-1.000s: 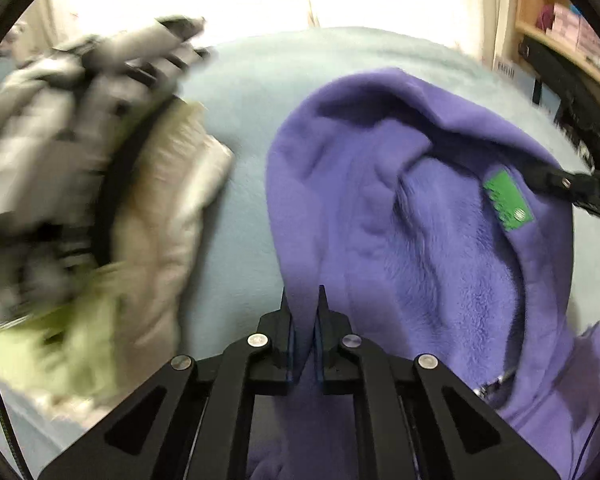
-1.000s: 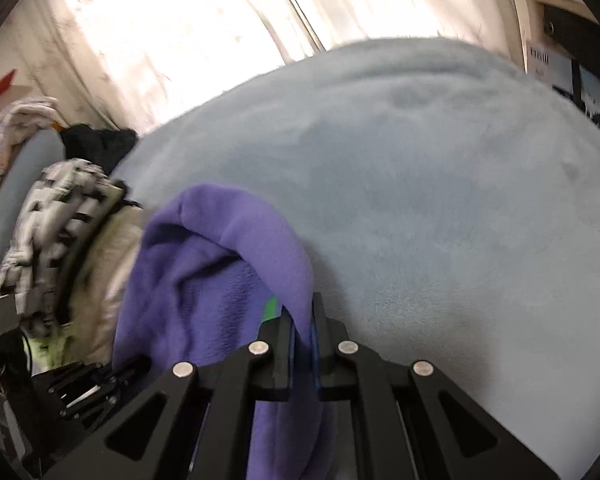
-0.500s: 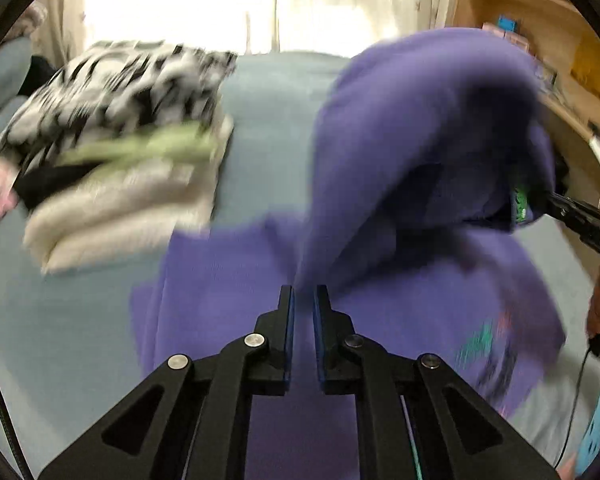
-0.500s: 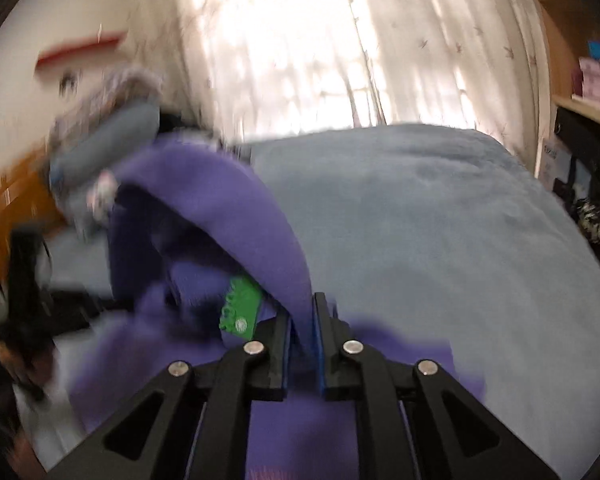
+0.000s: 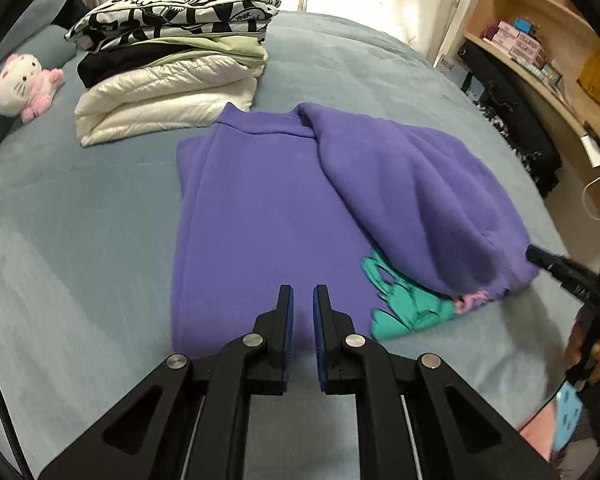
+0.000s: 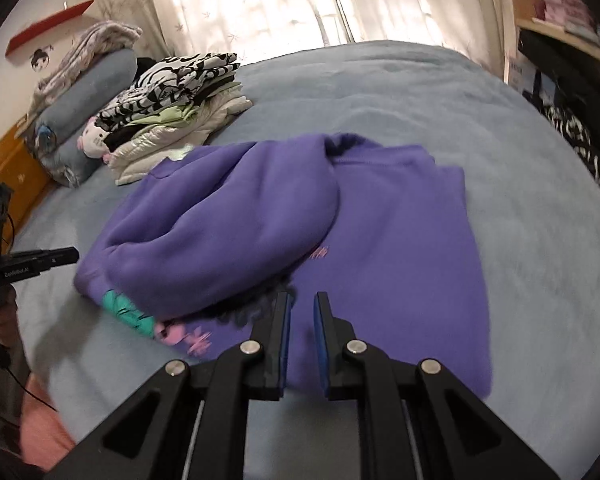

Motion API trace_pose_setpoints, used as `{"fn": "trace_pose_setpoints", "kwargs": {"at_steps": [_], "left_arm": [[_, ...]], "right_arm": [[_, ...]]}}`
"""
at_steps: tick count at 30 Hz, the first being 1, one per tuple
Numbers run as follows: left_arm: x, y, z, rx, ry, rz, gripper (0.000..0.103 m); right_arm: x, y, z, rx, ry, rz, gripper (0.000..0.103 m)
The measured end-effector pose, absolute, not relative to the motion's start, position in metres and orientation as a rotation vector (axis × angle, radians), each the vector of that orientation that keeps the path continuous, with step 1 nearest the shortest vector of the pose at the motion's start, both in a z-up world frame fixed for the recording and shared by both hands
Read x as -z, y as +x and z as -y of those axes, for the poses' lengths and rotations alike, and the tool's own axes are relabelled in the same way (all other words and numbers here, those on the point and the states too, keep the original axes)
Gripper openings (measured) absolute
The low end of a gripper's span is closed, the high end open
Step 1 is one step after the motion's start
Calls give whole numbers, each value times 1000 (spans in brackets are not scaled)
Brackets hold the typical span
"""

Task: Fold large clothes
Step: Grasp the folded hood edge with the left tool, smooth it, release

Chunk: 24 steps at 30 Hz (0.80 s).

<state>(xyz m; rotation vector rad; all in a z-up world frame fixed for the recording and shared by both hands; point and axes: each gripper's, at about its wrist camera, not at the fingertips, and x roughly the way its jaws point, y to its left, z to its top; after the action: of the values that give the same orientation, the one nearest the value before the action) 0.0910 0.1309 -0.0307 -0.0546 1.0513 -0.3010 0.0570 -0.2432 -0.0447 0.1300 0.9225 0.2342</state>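
Note:
A purple hoodie (image 5: 268,216) lies flat on the blue-grey bed (image 5: 68,208), with its hood (image 5: 412,200) flopped over its right half and a teal and pink print (image 5: 404,308) showing under it. It also shows in the right wrist view (image 6: 400,248), hood (image 6: 220,236) to the left. My left gripper (image 5: 302,292) hovers over the hoodie's near edge, jaws slightly apart and empty. My right gripper (image 6: 302,298) hovers over the near edge too, jaws slightly apart and empty. The right gripper's tip also shows in the left wrist view (image 5: 540,260).
A stack of folded clothes (image 5: 172,60) sits at the back left of the bed, beside a plush cat (image 5: 20,86). Pillows (image 6: 80,96) lie at the head of the bed. Wooden shelves (image 5: 540,40) stand to the right. Curtains (image 6: 300,0) hang behind.
Both grippers held the hoodie up by the hood; they have let it go. The hoodie now lies flat on the bed and both grippers have pulled back, jaws slightly apart.

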Motion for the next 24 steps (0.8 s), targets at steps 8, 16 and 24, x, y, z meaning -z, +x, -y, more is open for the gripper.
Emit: {"fn": "trace_pose_setpoints", "kwargs": {"at_steps": [8, 16, 24], "left_arm": [[21, 70, -109, 448, -189, -1063, 30], [52, 104, -87, 570, -382, -1087, 33], [93, 154, -79, 627, -526, -1065, 38]], "right_arm": [[35, 31, 229, -286, 243, -897, 51], [63, 58, 230, -336, 480, -932, 52], [102, 98, 246, -371, 726, -938, 52]]}}
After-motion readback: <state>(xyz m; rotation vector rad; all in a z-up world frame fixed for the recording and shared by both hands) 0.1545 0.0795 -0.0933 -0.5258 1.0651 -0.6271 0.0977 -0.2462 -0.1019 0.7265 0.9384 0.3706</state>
